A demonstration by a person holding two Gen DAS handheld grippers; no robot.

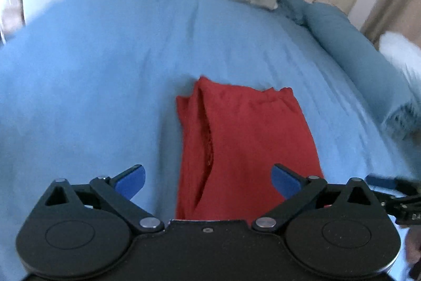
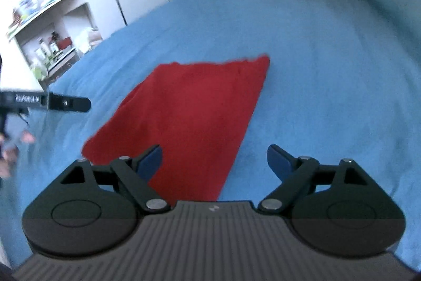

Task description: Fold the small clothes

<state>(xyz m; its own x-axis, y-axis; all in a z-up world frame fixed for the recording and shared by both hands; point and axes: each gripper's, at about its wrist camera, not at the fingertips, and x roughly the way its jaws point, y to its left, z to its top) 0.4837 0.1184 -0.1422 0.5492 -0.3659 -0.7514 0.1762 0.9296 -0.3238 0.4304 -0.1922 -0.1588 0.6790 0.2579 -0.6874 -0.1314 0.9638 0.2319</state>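
Lying flat on blue bedsheet, red garment beneath both spread, empty tools.

The left gripper has its jaws spread wide, nothing between the blue fingertips, one at 9 o'clock and the other at 3 o'clock of the gap. The right gripper stands the same way, jaws wide apart and empty, its blue fingertips angled outward. In the right wrist view the left gripper shows side-on at 9 o'clock, with part of the person's left hand blurred below it. In the left wrist view the right gripper's tip enters at 3 o'clock.
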